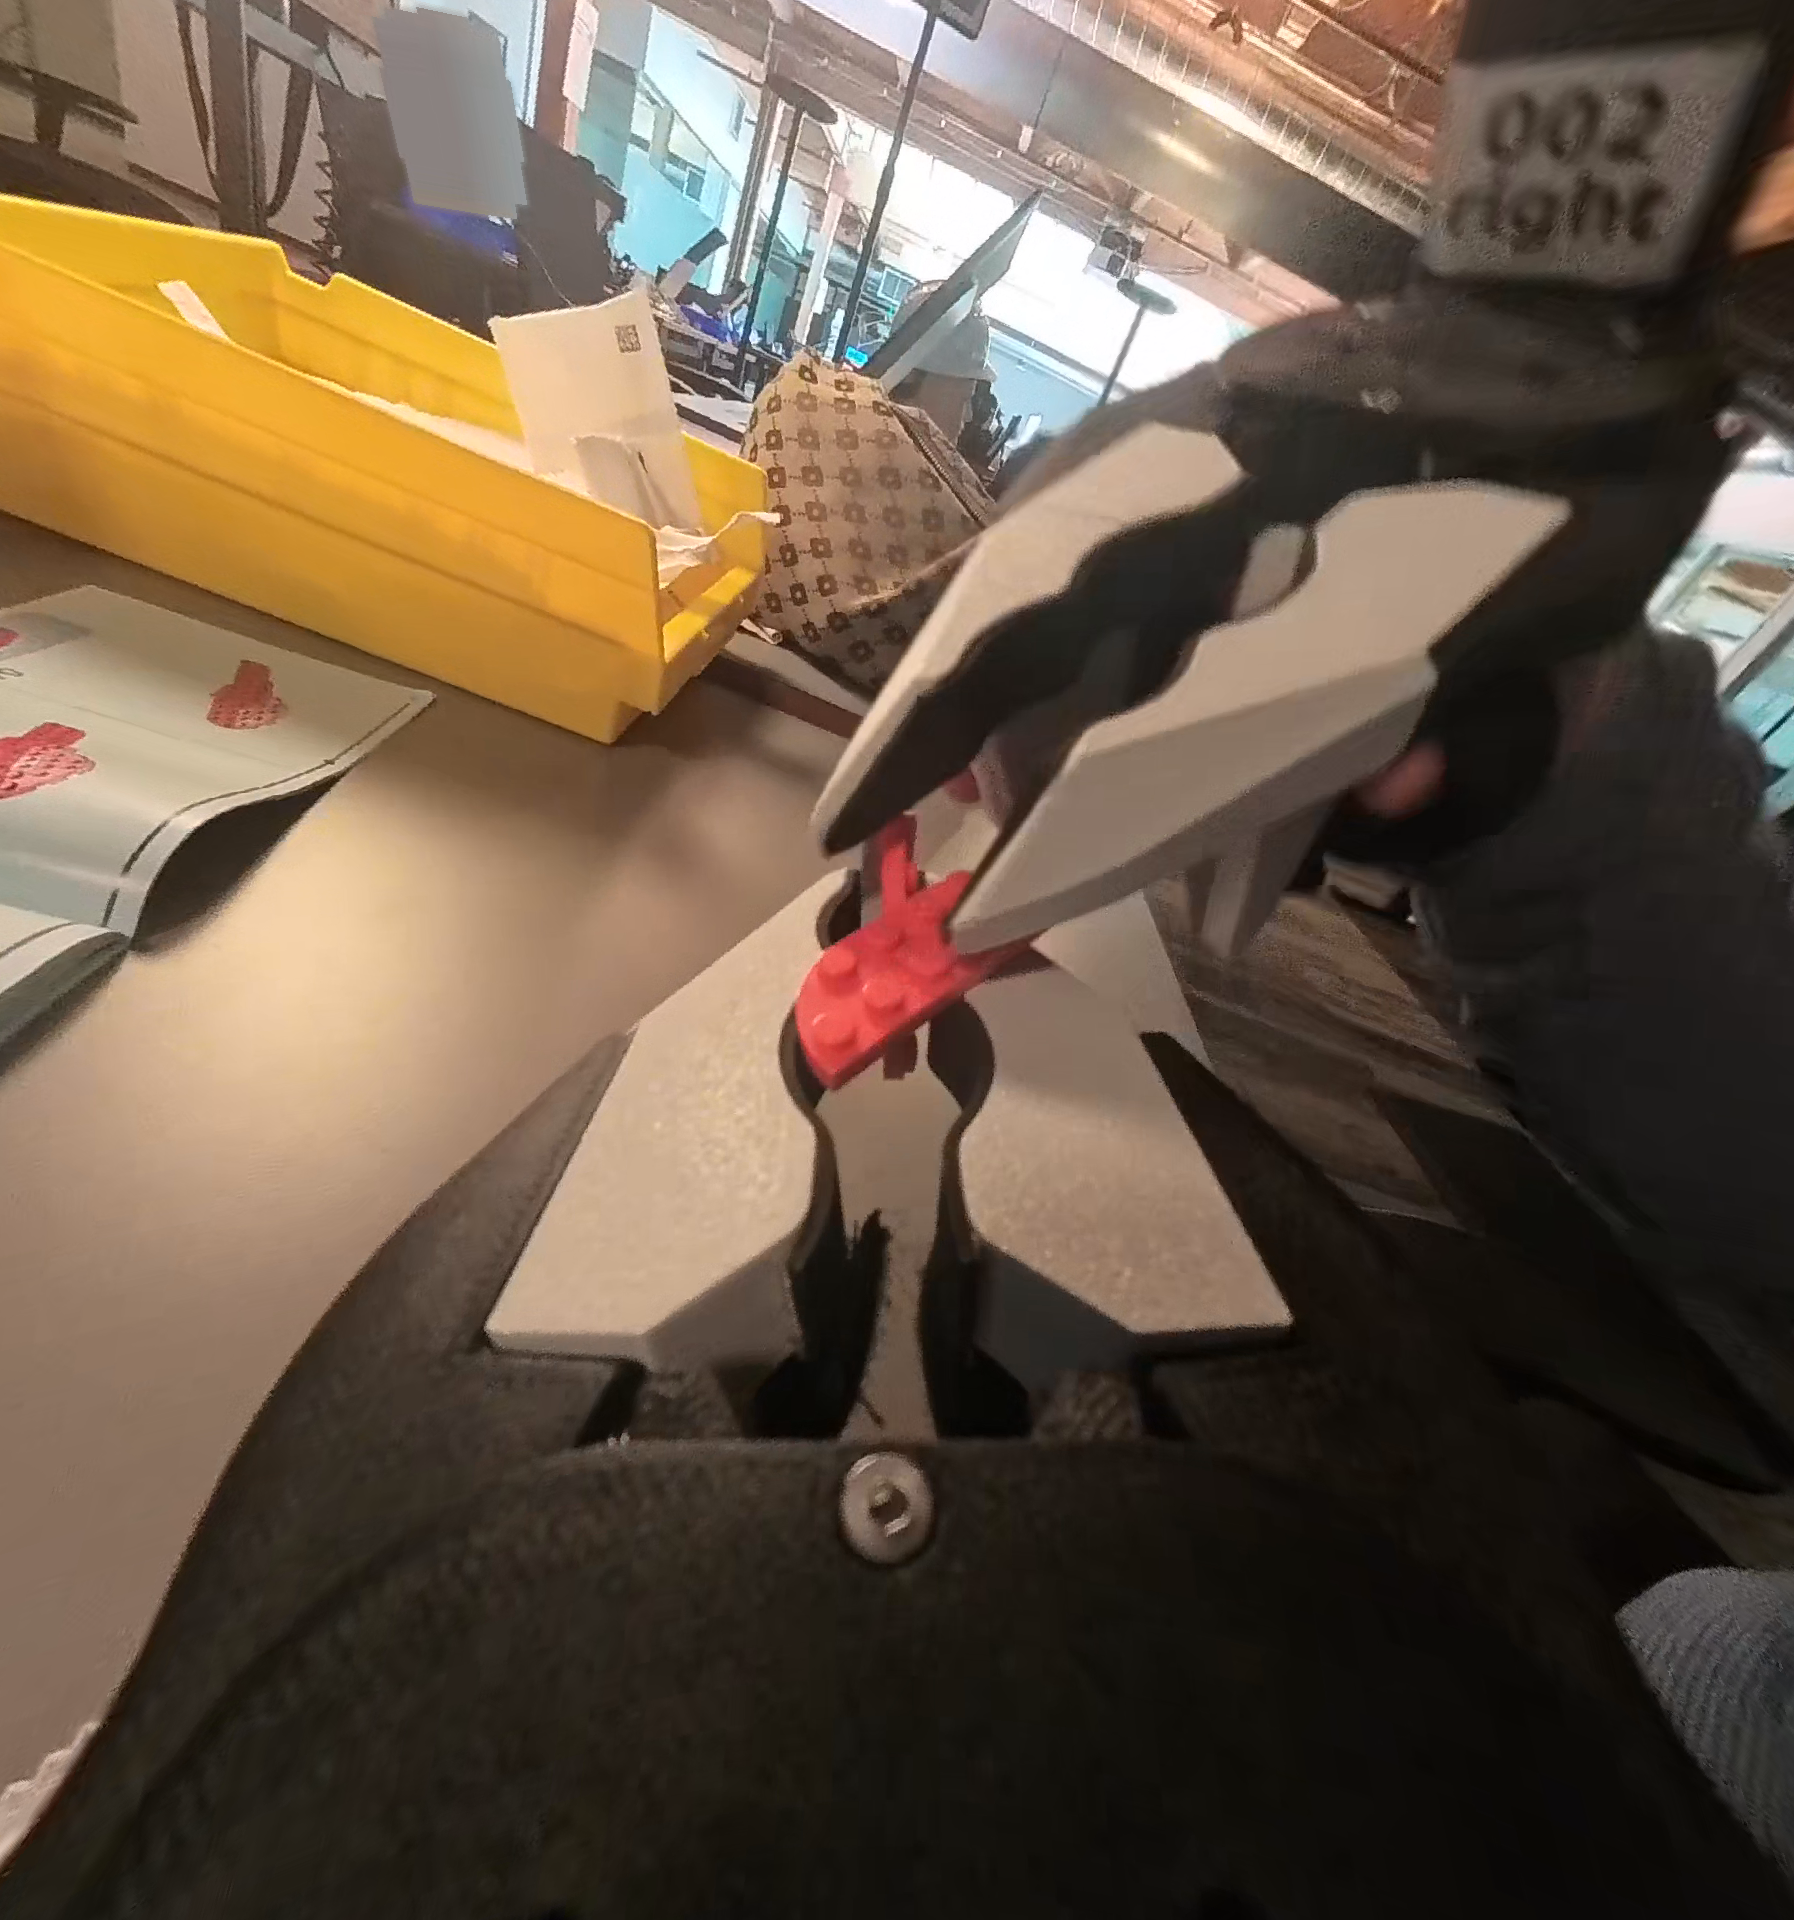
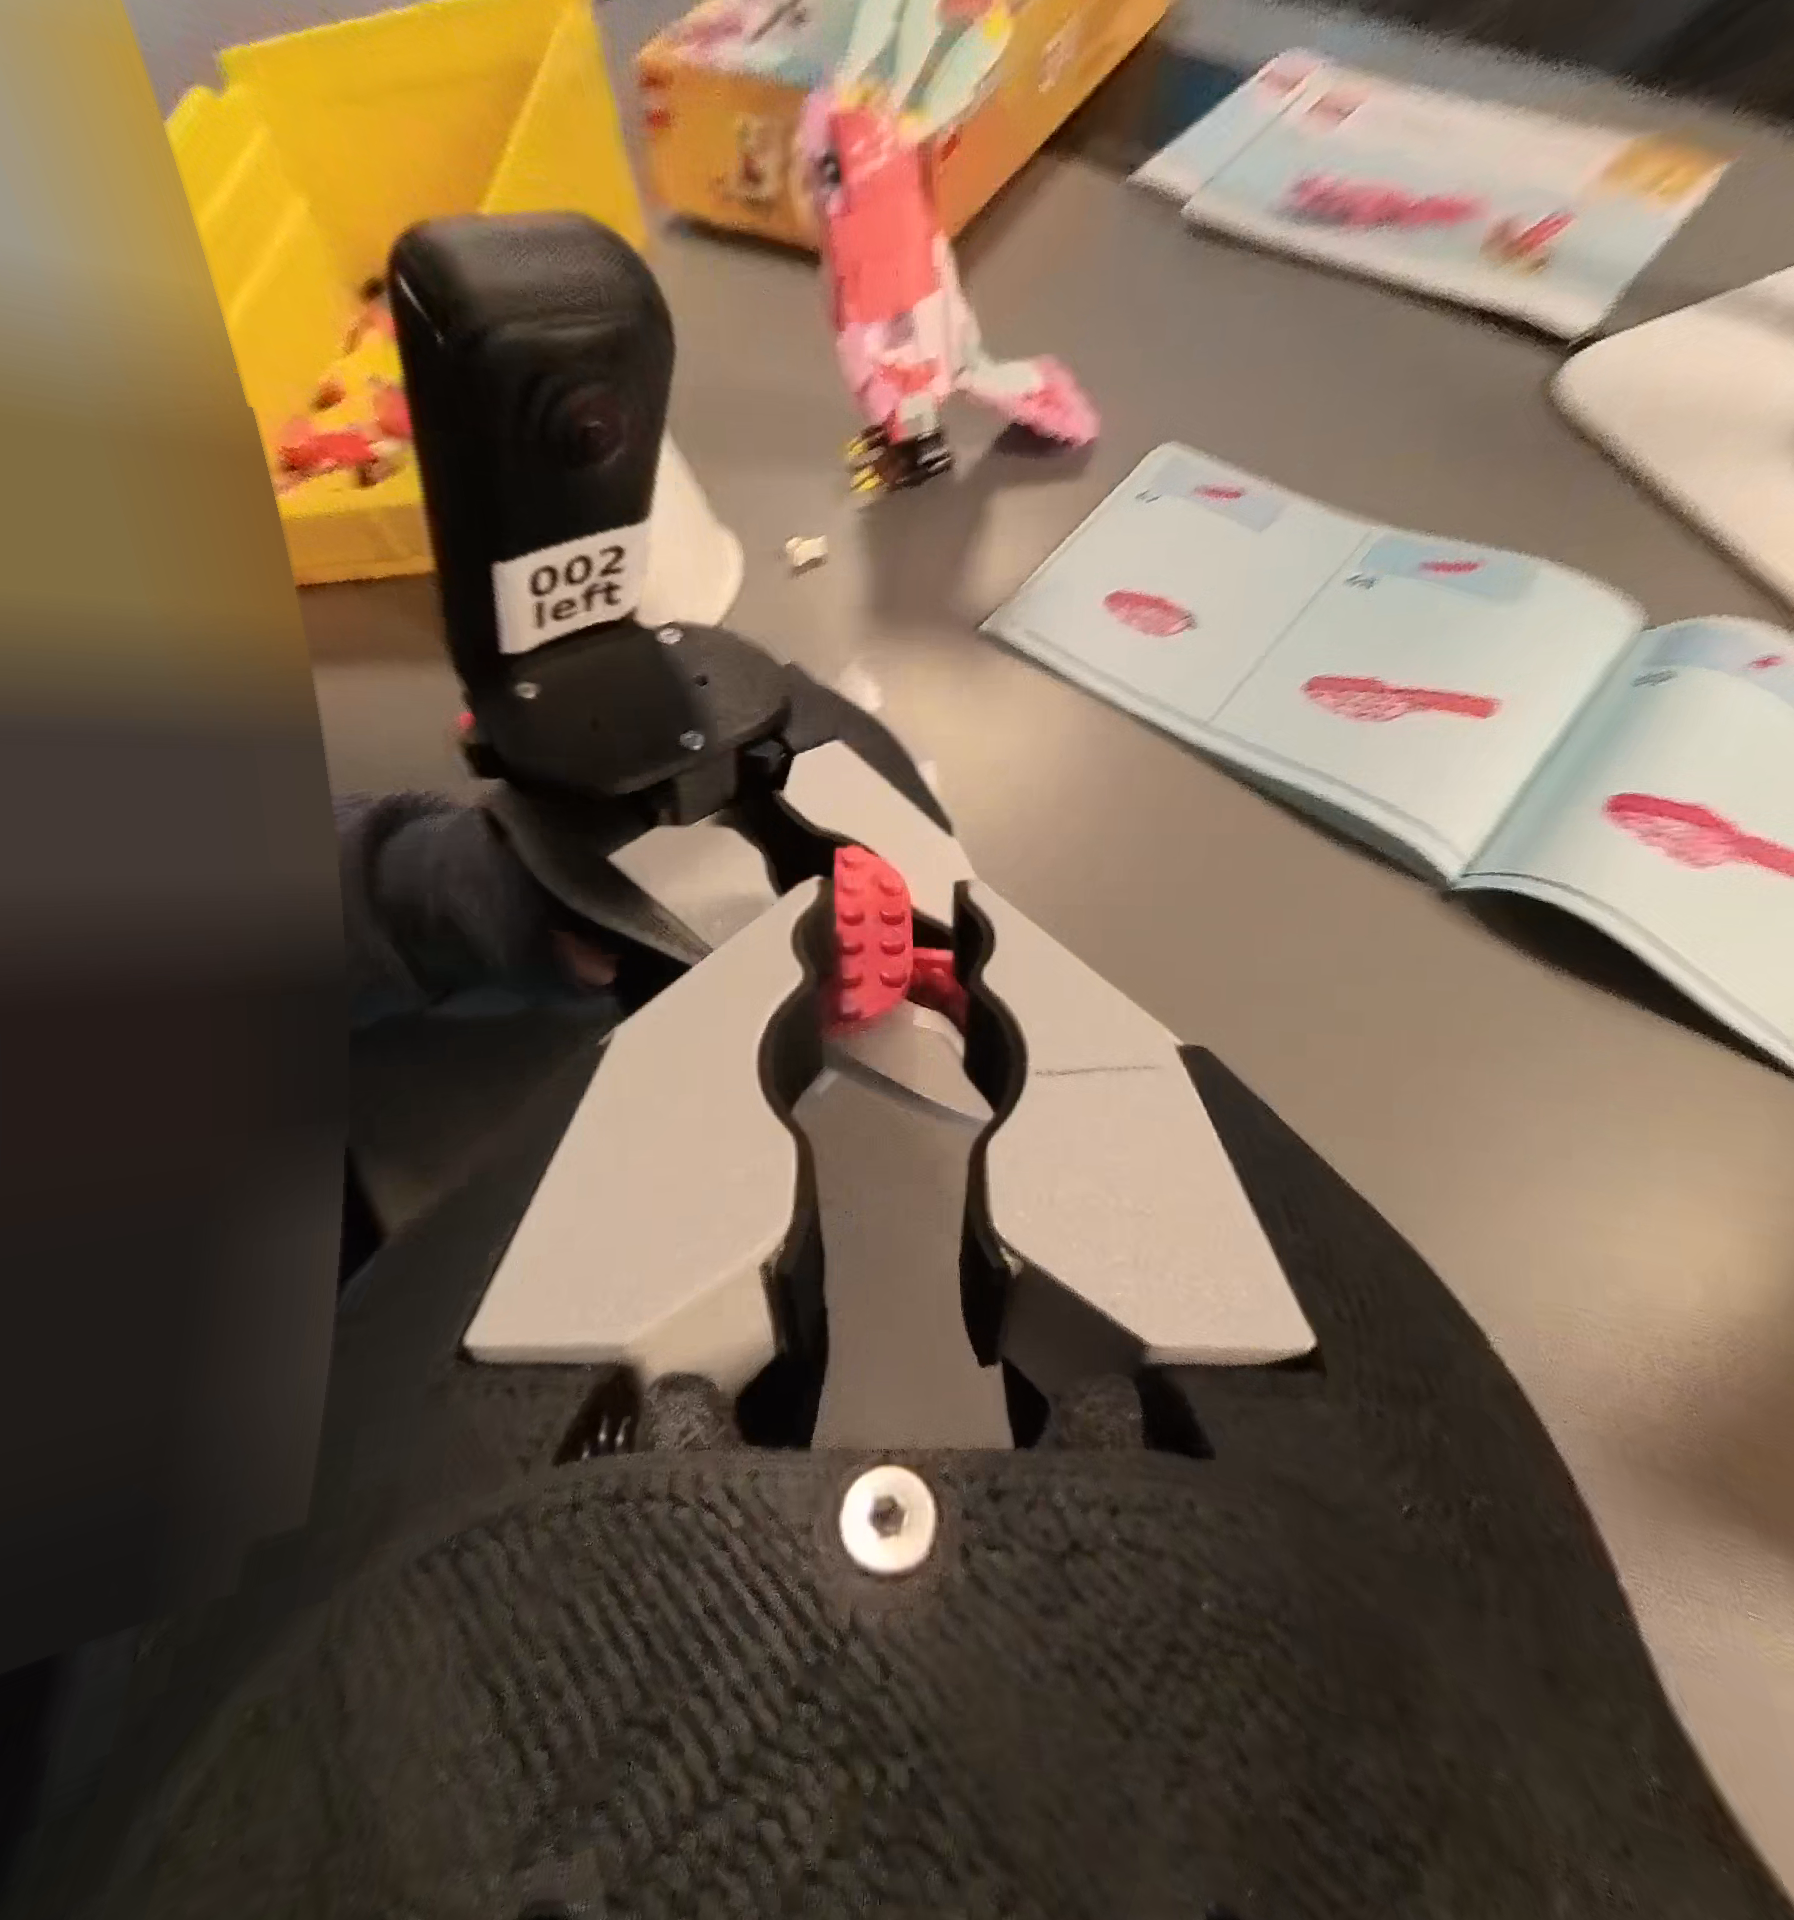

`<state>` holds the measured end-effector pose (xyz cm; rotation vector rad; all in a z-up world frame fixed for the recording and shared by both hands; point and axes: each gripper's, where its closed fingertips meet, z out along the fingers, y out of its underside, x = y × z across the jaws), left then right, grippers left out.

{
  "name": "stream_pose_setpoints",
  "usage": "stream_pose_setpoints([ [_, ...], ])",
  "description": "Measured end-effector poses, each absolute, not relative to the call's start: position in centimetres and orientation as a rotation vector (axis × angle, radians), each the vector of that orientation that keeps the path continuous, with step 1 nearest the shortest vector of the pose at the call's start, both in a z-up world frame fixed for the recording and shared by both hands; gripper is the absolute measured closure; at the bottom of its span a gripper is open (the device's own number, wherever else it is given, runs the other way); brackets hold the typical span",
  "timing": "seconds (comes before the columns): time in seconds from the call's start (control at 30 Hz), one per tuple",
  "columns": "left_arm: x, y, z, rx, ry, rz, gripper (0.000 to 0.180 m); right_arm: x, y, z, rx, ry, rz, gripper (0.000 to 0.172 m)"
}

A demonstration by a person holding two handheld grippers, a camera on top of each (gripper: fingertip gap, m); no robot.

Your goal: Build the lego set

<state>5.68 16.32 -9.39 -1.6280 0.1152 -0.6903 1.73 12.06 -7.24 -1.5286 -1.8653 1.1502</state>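
Tabletop [image 2: 1236, 987]: grey, carrying everything.
Yellow bin [image 1: 332, 468]: far-left corner, paper scraps inside.
Instruction booklet [image 2: 1392, 717]: open, right side.
Left gripper [image 1: 888, 1023]: narrow, clamped on a red studded plate [image 1: 877, 987], above the table.
Right gripper [image 2: 888, 935]: parted around the same plate, grip unclear.

In the right wrist view the pink brick model [image 2: 898, 301] at upper centre and the booklets [image 2: 1412, 197] at upper right are motion-blurred, the yellow bin [image 2: 373, 208] is cut by a smeared patch at left, and the red brick plate [image 2: 865, 940] hides behind grey fingertips [image 2: 737, 997].
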Motion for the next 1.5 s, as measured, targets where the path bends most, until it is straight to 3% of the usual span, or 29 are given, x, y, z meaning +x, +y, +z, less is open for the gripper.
stream_pose_setpoints([
  [0.23,6.4,16.0,-9.3,-1.632,0.257,-0.562,0.174,3.2,11.3,-6.8,-1.651,-2.363,1.072,0.143],
  [0.5,6.9,16.1,-10.1,-1.678,0.328,-0.439,0.174,3.9,11.8,-8.7,-1.738,-2.637,0.553,0.142],
  [0.53,6.9,16.2,-10.3,-1.689,0.326,-0.424,0.175,4.0,11.8,-8.8,-1.726,-2.652,0.483,0.154],
  [0.7,6.6,16.4,-10.9,-1.722,0.32,-0.381,0.174,4.1,11.8,-9.5,-1.654,-2.695,0.309,0.168],
  [0.83,6.0,16.2,-9.6,-1.664,0.261,-0.443,0.175,3.2,11.2,-8.4,-1.616,-2.598,0.567,0.169],
  [1.07,4.0,15.5,-6.6,-1.483,0.059,-0.704,0.174,0.9,10.8,-0.9,-1.258,-1.793,1.578,0.169],
  [1.23,4.5,14.5,-4.7,-1.34,0.04,-0.882,0.174,2.2,13.1,1.1,-1.08,-1.268,1.824,0.169],
  [1.5,4.8,14.1,-4.2,-1.287,0.047,-0.926,0.174,1.2,13.0,0.4,-1.045,-1.042,2.026,0.168],
])
